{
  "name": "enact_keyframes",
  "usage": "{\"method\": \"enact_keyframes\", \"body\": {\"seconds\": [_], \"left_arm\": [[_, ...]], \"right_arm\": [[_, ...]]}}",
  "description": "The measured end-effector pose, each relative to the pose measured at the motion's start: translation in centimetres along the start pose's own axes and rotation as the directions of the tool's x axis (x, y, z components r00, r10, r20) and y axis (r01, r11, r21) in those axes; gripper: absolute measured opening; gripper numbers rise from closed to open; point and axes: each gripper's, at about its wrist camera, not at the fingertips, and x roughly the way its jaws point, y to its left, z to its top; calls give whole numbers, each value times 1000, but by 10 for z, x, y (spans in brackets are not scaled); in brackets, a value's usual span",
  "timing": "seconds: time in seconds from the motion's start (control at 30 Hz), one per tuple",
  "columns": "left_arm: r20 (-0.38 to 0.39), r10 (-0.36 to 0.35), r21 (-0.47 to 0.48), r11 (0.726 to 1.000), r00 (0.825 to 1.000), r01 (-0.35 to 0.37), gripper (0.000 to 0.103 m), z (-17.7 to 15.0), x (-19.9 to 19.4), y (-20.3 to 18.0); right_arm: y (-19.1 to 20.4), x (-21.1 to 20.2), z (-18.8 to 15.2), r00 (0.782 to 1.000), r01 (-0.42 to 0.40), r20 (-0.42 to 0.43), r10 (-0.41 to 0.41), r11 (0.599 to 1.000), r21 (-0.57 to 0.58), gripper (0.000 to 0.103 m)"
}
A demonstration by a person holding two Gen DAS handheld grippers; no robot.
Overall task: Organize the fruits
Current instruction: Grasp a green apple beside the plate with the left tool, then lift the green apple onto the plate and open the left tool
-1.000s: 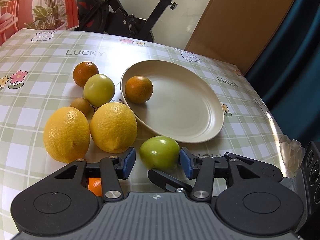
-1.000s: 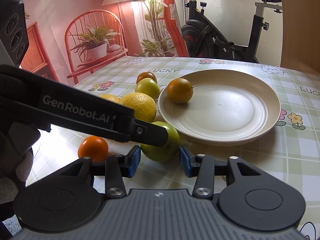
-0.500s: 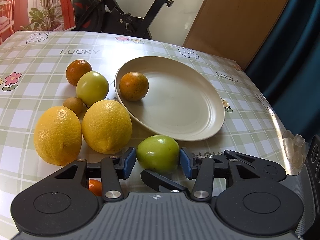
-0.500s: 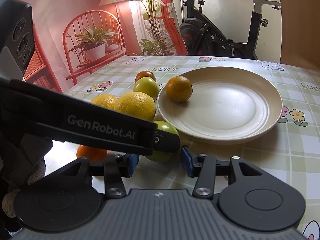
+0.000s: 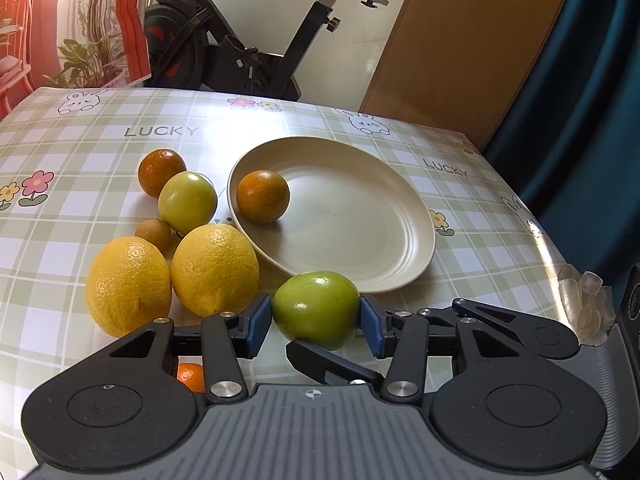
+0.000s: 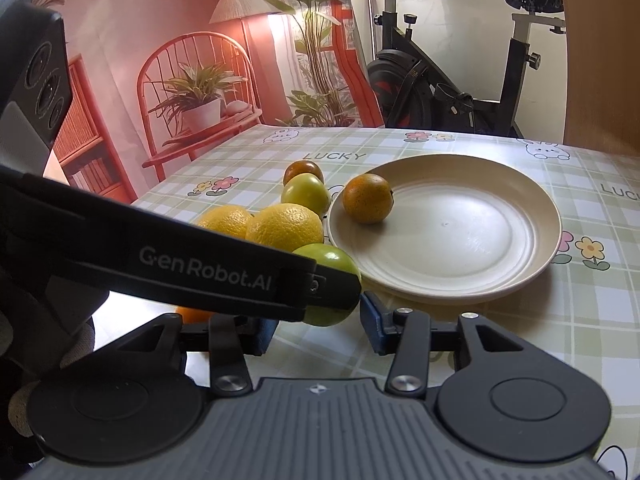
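A green apple [image 5: 316, 309] sits between the blue pads of my left gripper [image 5: 316, 322], which has closed on it at the near rim of the cream plate [image 5: 400, 264]. One orange [image 5: 262, 196] lies in the plate. Two lemons [image 5: 214, 269], a yellow-green apple [image 5: 187, 202], another orange [image 5: 161, 172] and a small brown fruit [image 5: 153, 233] lie left of the plate. In the right wrist view the left gripper's arm [image 6: 160, 264] crosses over the green apple [image 6: 332, 264]. My right gripper [image 6: 318, 330] is open and empty just behind it.
A small orange [image 5: 191, 376] lies on the tablecloth under the left gripper. An exercise bike [image 5: 248, 40] stands beyond the table's far edge. A brown board [image 5: 460, 52] and a dark curtain [image 5: 580, 100] stand at the right.
The left gripper's pads have closed in onto the green apple. The right gripper has stayed open behind it, and the left arm has slid further across its view.
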Motion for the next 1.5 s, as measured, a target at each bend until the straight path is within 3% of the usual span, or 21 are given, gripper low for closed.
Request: {"method": "enact_keyframes", "body": {"seconds": [0.67,1.13,1.5], "left_arm": [[30,10,13,1000,1000,-10,51,30,17,-3],[21,48,-52,998,999,-47,51,49,43,15],[42,66,-119,991,997,-60,50,54,46,33]], "right_arm": [[-10,8,23,998,40,46,-39,999,-6,47],[-22,47,43,999,28,-21,-29,999,-33,47],[-41,72,53,998,22,-63,-19,999,44,47]]}}
